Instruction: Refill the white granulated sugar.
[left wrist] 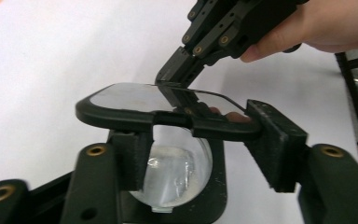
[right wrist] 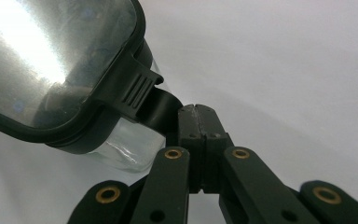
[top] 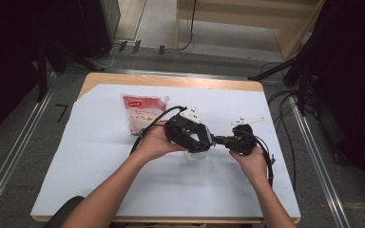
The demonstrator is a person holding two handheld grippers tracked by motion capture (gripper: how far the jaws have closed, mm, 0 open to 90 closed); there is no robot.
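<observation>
Glass jar [left wrist: 177, 175] between left hand-held gripper [left wrist: 200, 135] jaws, right hand-held gripper [right wrist: 196, 112] closed on lid tab [right wrist: 161, 109], pouch [top: 142, 114] print unreadable

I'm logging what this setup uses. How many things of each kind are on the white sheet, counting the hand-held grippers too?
Red-and-white pouch with a spout: 1
Clear container with a black-framed lid: 1
Hand-held grippers: 2, the left gripper around the container's lid, the right gripper shut by the lid's black tab
Total: 4

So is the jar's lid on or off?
On: the black lid sits flat on the clear jar; the right gripper pinches its tab.
</observation>
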